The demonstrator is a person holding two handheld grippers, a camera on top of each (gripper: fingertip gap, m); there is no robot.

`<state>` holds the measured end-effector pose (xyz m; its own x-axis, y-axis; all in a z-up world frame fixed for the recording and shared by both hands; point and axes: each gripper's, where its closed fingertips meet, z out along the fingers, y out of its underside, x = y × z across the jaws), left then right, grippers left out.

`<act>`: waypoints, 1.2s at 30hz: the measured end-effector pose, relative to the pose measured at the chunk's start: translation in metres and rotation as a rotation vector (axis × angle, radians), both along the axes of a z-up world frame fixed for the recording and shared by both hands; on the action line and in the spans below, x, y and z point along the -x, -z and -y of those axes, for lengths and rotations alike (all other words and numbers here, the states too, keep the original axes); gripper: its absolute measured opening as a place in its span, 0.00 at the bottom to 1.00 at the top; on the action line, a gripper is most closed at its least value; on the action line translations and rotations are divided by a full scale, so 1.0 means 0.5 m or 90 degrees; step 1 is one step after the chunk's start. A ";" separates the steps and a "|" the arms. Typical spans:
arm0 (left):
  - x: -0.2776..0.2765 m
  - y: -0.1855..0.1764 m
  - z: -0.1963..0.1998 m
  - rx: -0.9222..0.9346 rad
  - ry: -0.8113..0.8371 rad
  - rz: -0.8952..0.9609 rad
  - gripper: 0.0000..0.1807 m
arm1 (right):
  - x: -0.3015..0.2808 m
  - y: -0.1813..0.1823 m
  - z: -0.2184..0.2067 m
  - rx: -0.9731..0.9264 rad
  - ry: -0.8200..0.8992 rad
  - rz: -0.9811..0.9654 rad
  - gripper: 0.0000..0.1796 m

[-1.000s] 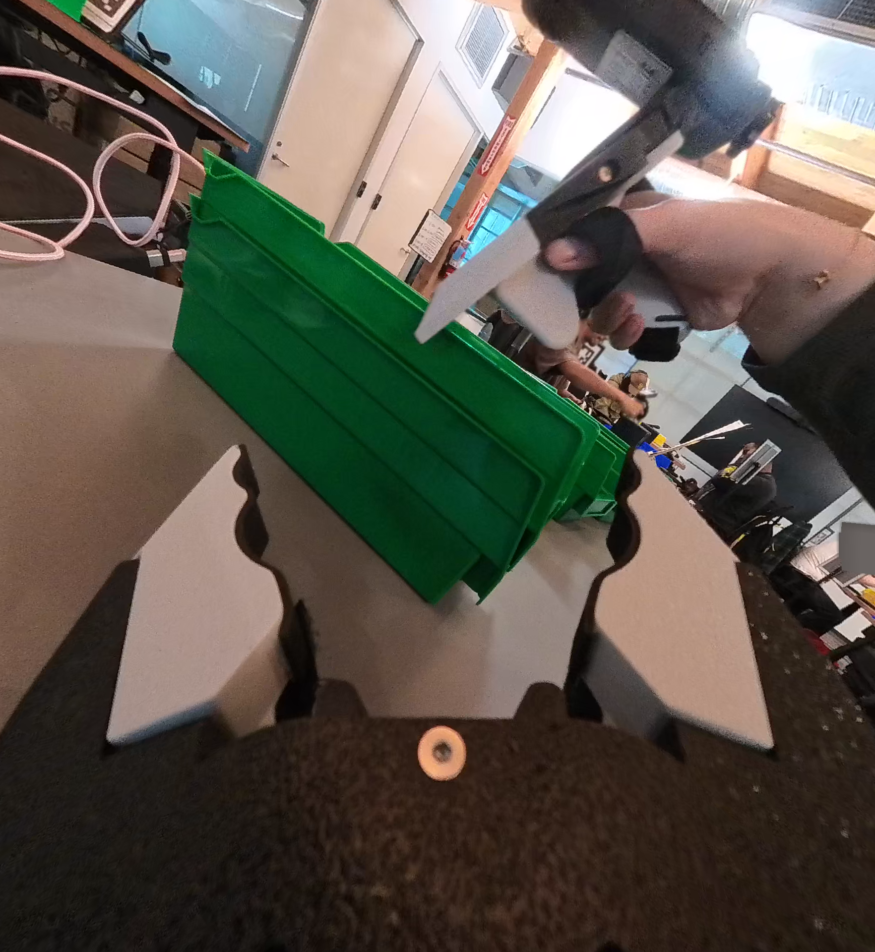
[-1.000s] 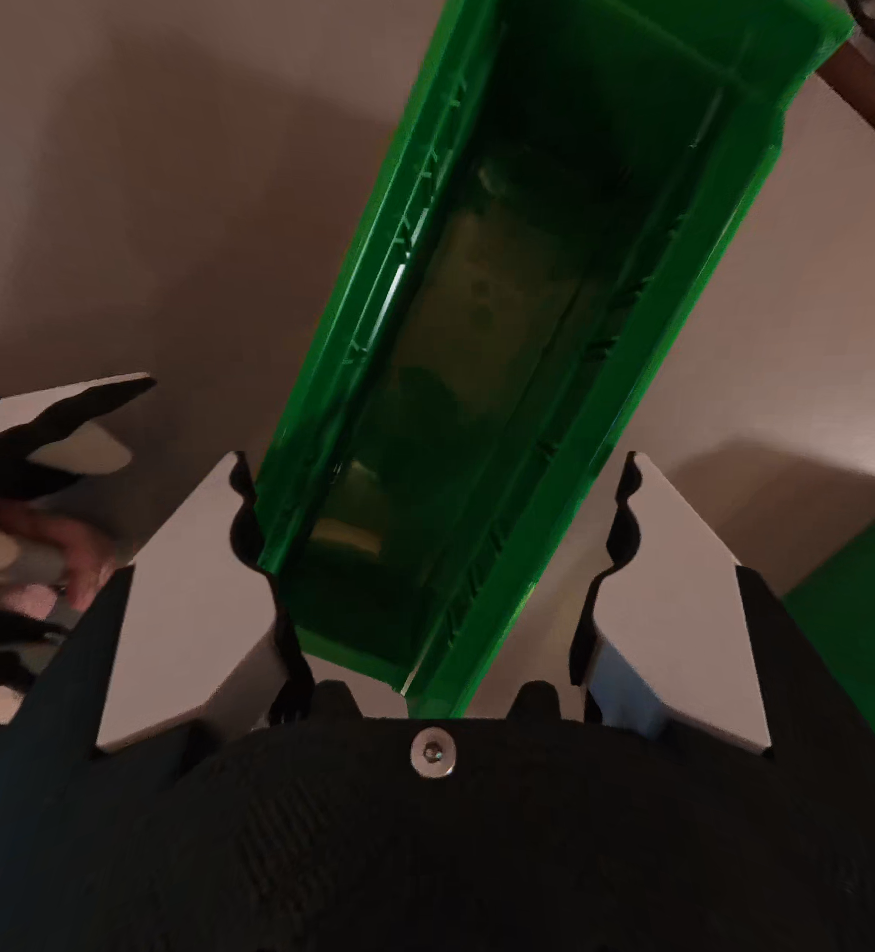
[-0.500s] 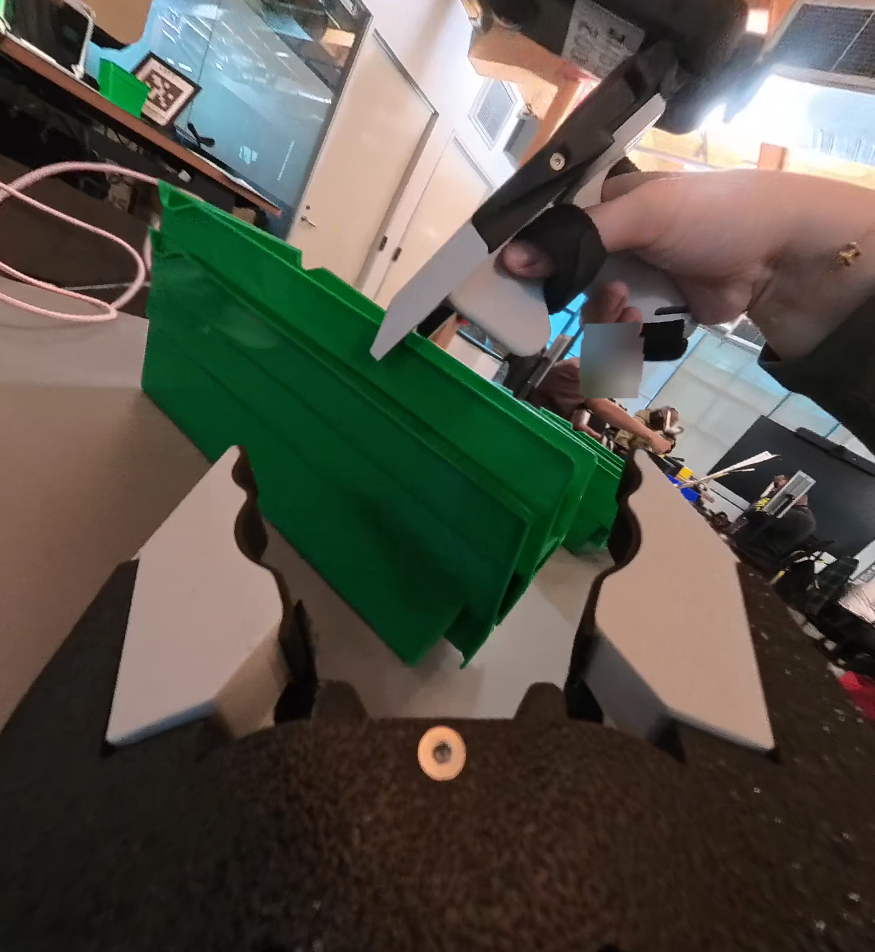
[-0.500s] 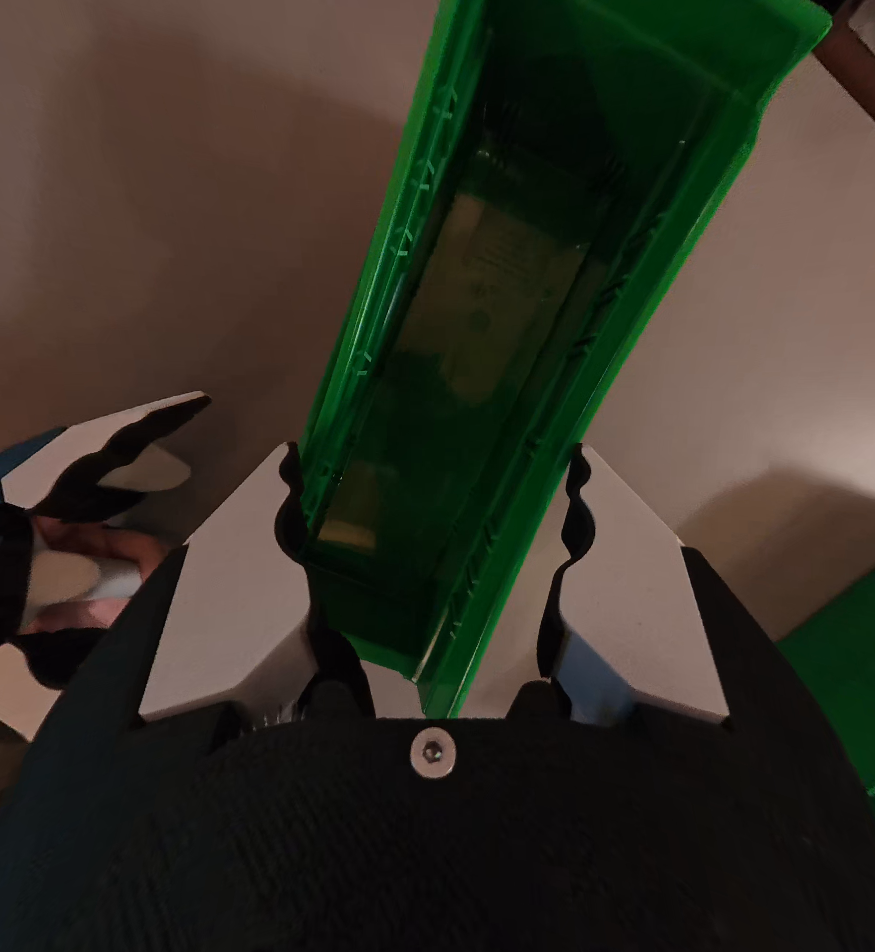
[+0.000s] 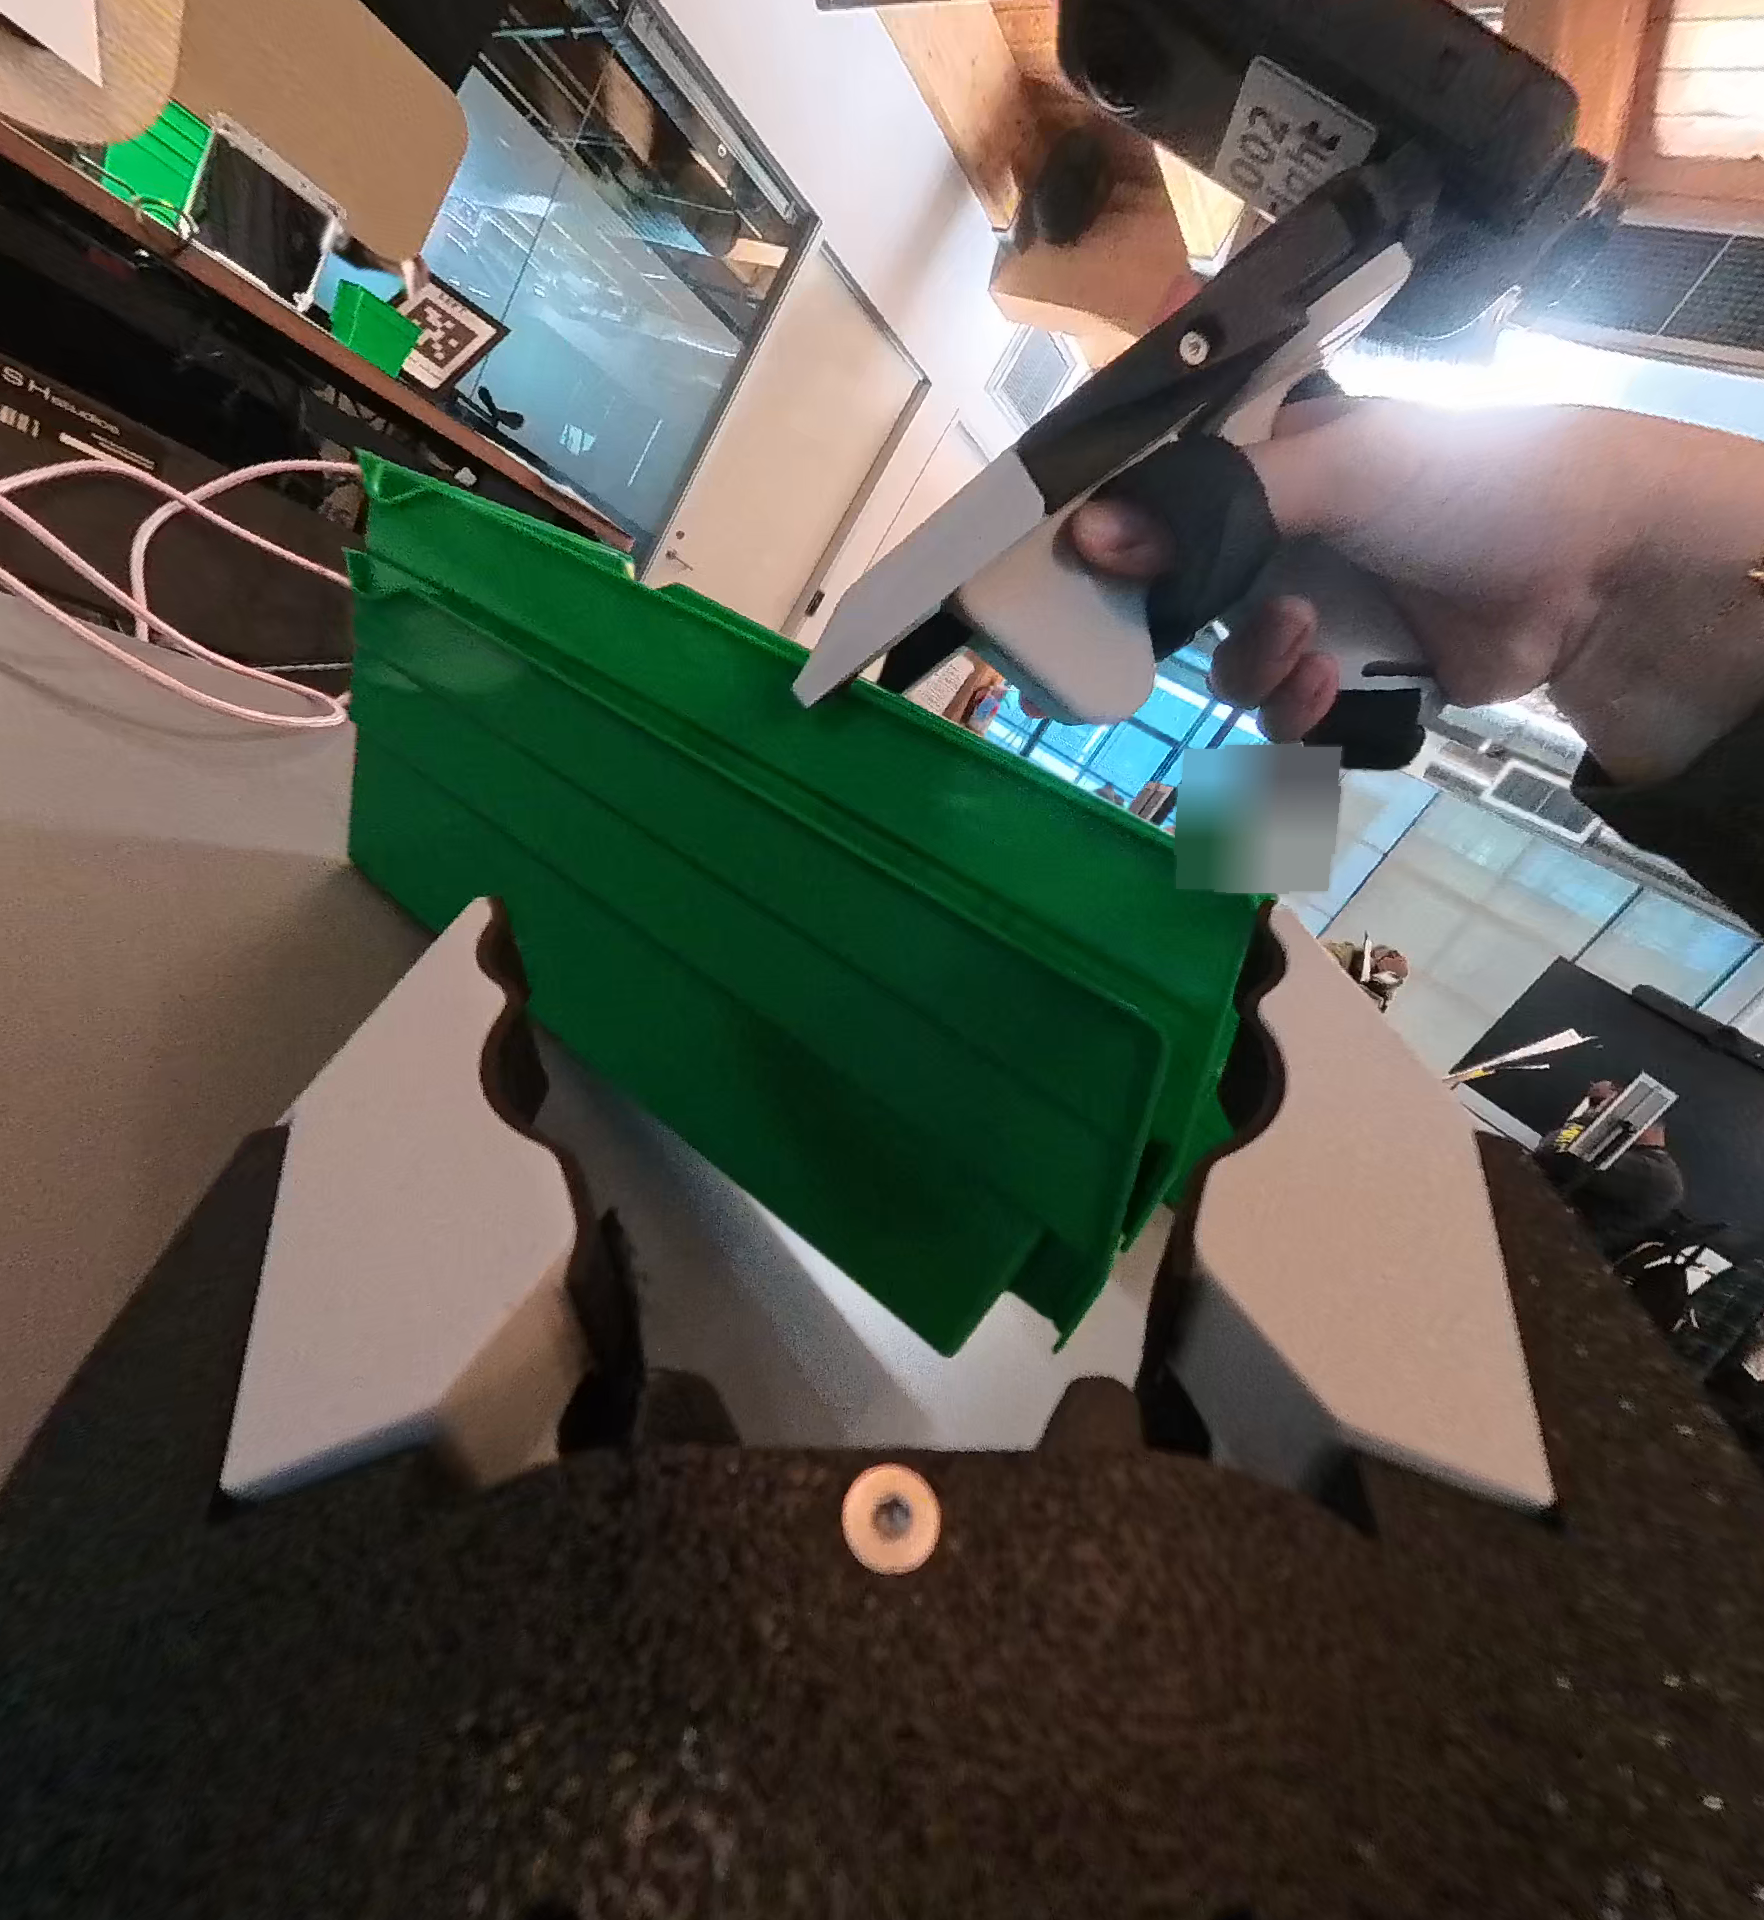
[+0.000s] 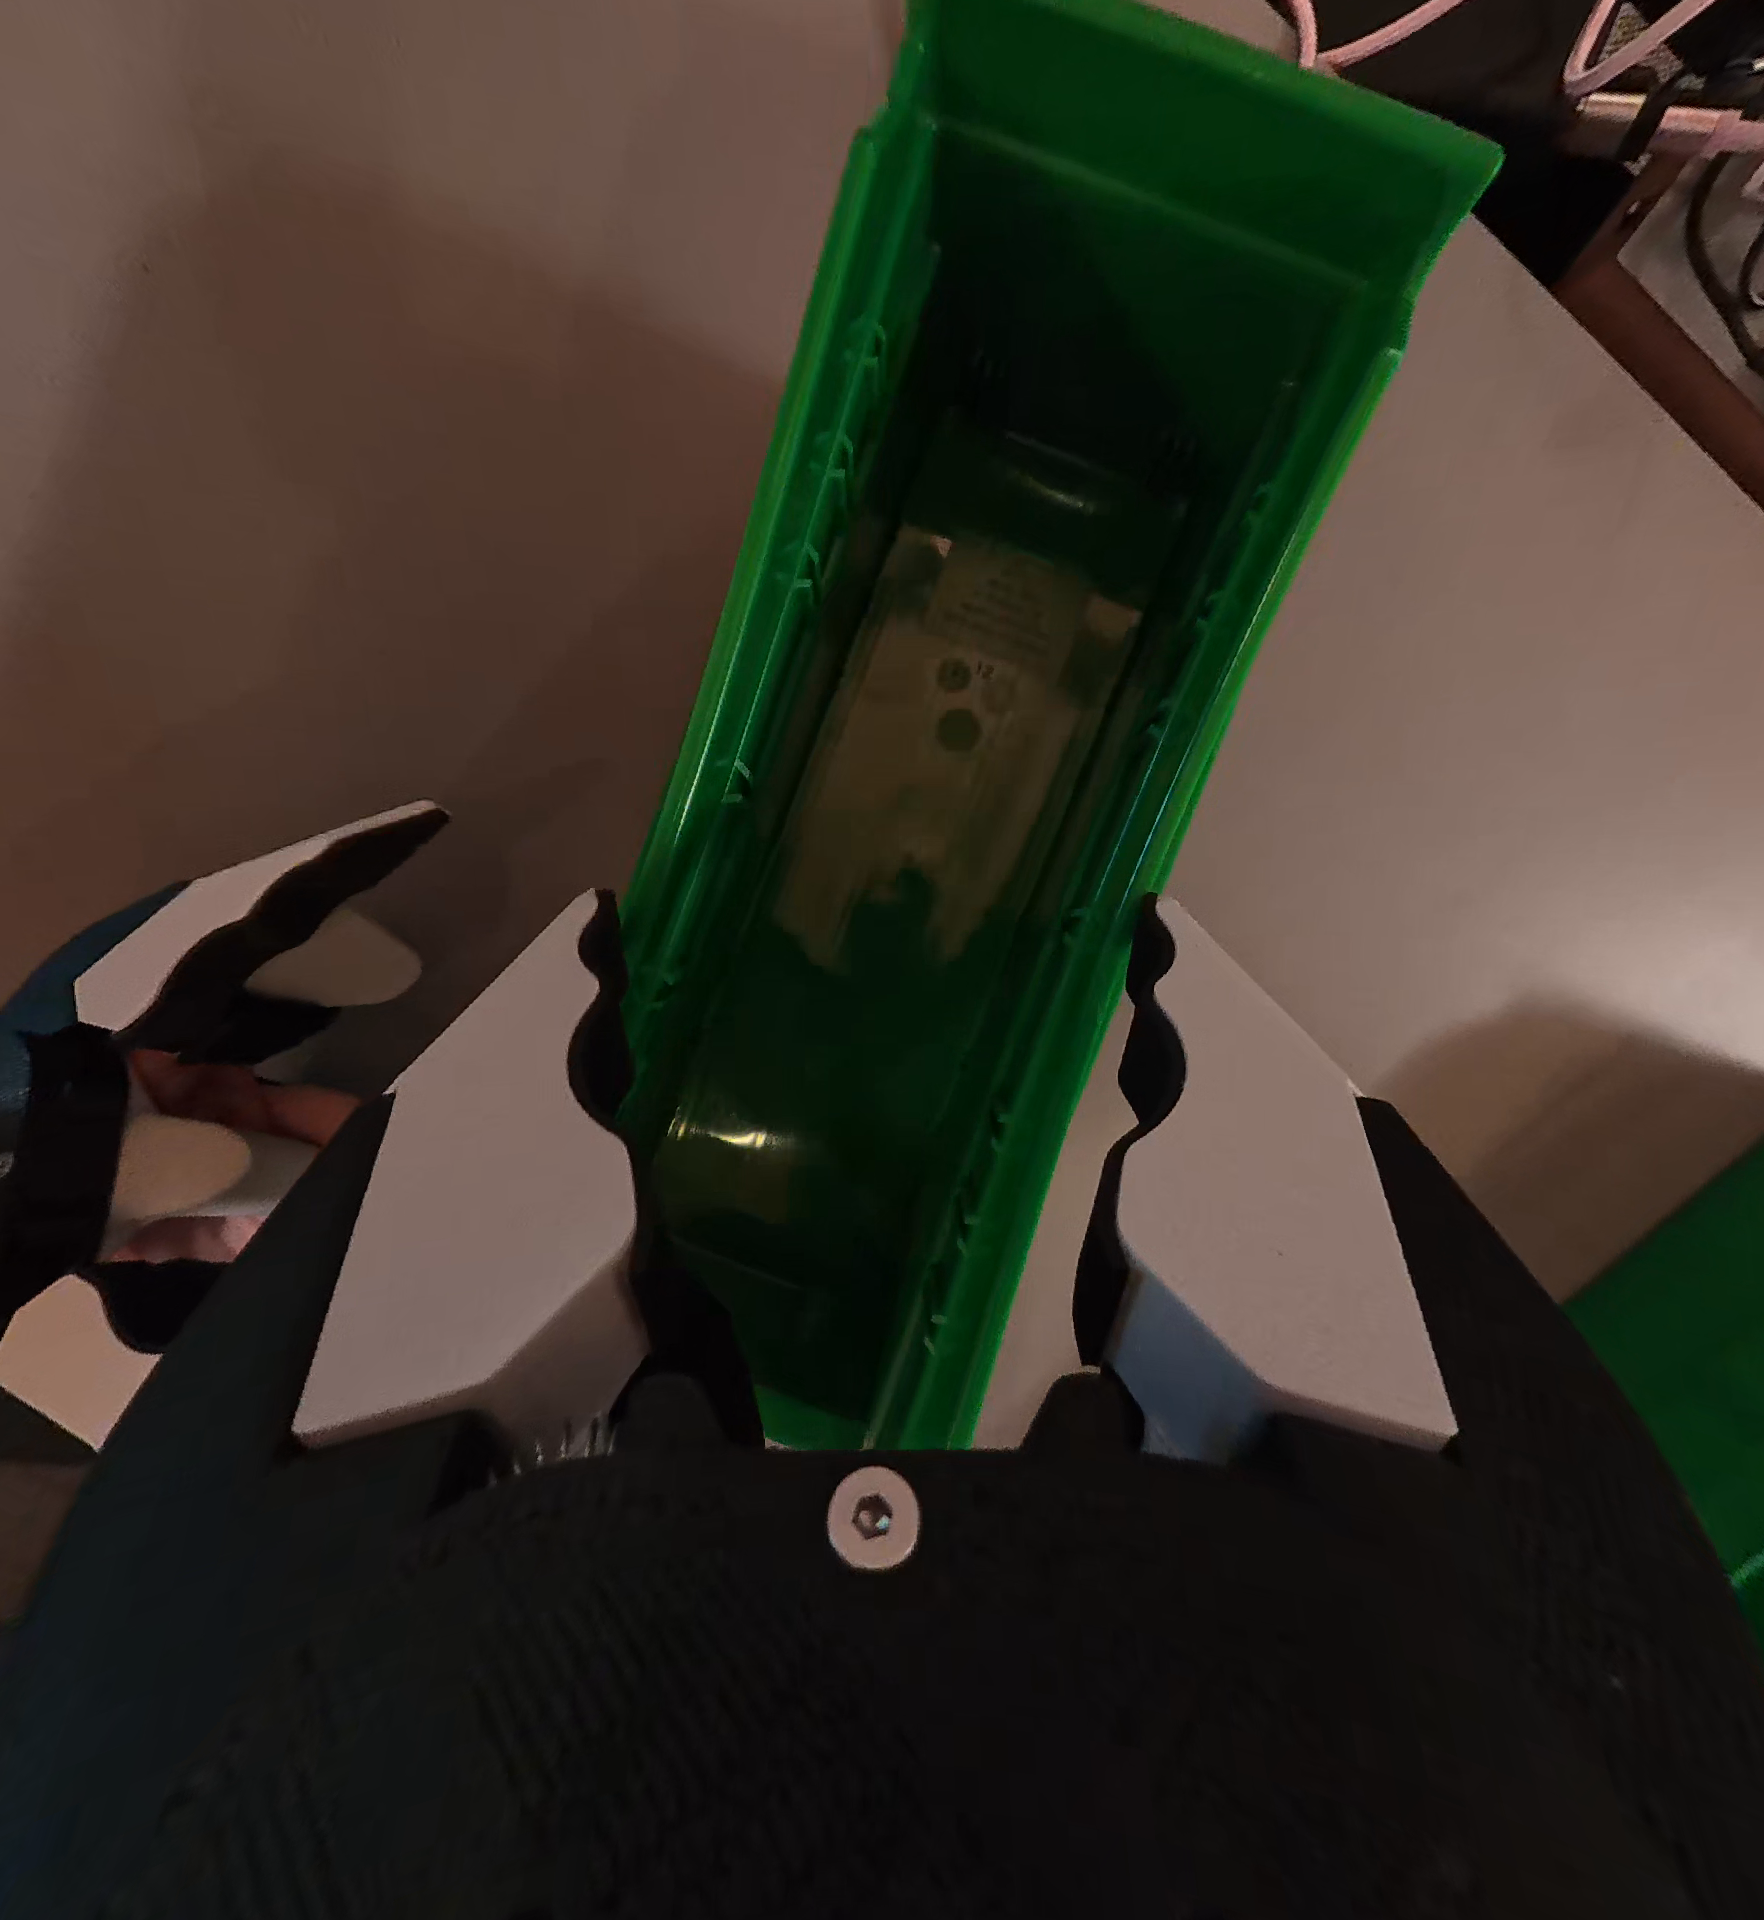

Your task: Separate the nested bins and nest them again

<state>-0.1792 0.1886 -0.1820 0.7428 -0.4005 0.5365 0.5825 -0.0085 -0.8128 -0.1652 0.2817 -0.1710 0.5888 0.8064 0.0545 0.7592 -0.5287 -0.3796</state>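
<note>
A stack of nested green bins [image 5: 805, 987] stands on the grey table [image 5: 130, 987], seen from its long side. My left gripper [image 5: 878, 1039] is open and empty, low on the table, with its fingers on either side of the stack's near end. The right gripper [image 5: 857, 665] hangs over the stack's top rim, held by a hand. In the right wrist view I look straight down into the top bin [image 6: 805, 582]. My right gripper [image 6: 873, 1039] is open and straddles the bin's near end. Its left finger lies against the outer wall; the right finger stands a little off. The left gripper [image 6: 265, 1039] shows at lower left.
Another green bin [image 6: 1740, 1403] lies on the table at the lower right of the right wrist view. A pink cable [image 5: 182, 623] loops at the table's far edge beyond the stack. Desks, doors and seated people fill the background.
My left gripper has moved in and tilted up, so the stack's near end now lies between its fingers. My right gripper's jaws have narrowed around the top bin and it has shifted along it.
</note>
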 end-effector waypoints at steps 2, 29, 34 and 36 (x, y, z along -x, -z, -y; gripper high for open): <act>0.002 0.001 0.000 0.001 -0.005 -0.002 0.73 | -0.002 -0.005 -0.002 0.000 0.002 -0.004 0.54; 0.008 0.004 0.000 0.004 -0.006 0.009 0.73 | -0.293 -0.117 -0.174 -0.098 0.171 -0.126 0.54; 0.005 0.006 -0.001 0.007 -0.005 0.006 0.73 | -0.377 0.050 -0.176 -0.030 0.213 -0.102 0.56; 0.006 0.005 0.000 0.006 -0.006 0.007 0.73 | -0.392 0.092 -0.166 -0.032 0.206 -0.101 0.60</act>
<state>-0.1822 0.1888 -0.1846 0.7403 -0.3887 0.5485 0.5915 -0.0110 -0.8062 0.0307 0.3649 -0.2168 0.8174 0.5756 -0.0237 0.4850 -0.7098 -0.5108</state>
